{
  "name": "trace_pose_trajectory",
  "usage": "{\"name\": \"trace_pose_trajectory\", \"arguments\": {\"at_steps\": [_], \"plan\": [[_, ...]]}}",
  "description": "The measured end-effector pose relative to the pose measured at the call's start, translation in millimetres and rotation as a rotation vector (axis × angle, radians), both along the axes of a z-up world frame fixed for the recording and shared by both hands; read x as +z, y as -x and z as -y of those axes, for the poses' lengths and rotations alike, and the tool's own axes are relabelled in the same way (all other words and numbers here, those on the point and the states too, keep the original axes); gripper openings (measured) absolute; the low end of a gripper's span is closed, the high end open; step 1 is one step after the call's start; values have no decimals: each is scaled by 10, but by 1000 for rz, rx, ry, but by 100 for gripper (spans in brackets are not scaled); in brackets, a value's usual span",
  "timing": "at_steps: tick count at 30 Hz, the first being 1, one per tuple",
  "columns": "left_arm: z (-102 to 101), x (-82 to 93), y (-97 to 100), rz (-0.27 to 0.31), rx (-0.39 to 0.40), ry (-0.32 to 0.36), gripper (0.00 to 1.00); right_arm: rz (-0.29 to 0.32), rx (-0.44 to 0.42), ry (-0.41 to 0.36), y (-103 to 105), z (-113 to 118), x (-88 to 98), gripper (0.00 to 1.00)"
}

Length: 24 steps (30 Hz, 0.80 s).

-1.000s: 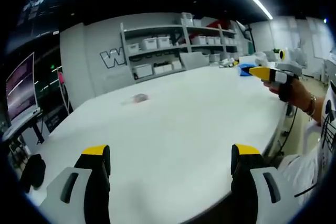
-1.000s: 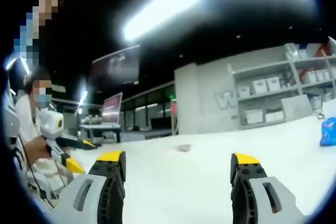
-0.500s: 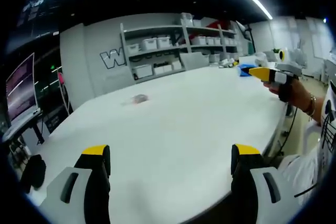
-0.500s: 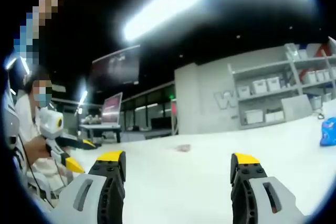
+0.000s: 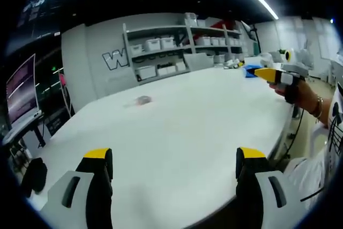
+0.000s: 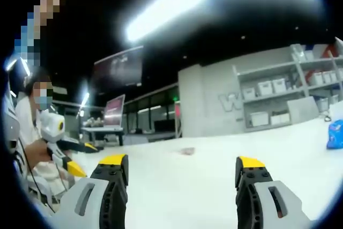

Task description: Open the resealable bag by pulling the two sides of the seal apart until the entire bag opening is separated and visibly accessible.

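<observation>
A small clear resealable bag (image 5: 142, 100) lies flat on the white table (image 5: 182, 127), far ahead of my left gripper (image 5: 174, 159), whose jaws stand wide open with nothing between them. The same bag (image 6: 187, 151) is a small pinkish patch on the table ahead of my right gripper (image 6: 182, 164), which is also open and holds nothing. In the left gripper view the right gripper (image 5: 270, 74) is held by a hand at the right, above the table edge. At the left of the right gripper view, a hand holds the left gripper (image 6: 69, 168).
A blue packet (image 6: 335, 134) lies on the table at the far right (image 5: 250, 71). Shelves with white bins (image 5: 171, 49) line the back wall. A monitor (image 5: 20, 89) stands at the left. The person (image 6: 32, 127) holding the grippers stands beside the table.
</observation>
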State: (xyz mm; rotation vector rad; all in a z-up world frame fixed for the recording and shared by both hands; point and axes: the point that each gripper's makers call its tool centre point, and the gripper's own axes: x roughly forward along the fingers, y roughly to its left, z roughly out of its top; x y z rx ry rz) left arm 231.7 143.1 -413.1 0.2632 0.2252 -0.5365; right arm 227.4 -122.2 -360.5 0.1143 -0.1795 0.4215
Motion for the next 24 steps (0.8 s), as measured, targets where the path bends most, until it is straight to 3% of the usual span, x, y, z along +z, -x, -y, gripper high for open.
{"name": "trace_pose_trajectory", "arguments": {"at_steps": [24], "plan": [[-94,64,-98,9,18,17,93,-26,2,15,-33,-37,-7,83]]}}
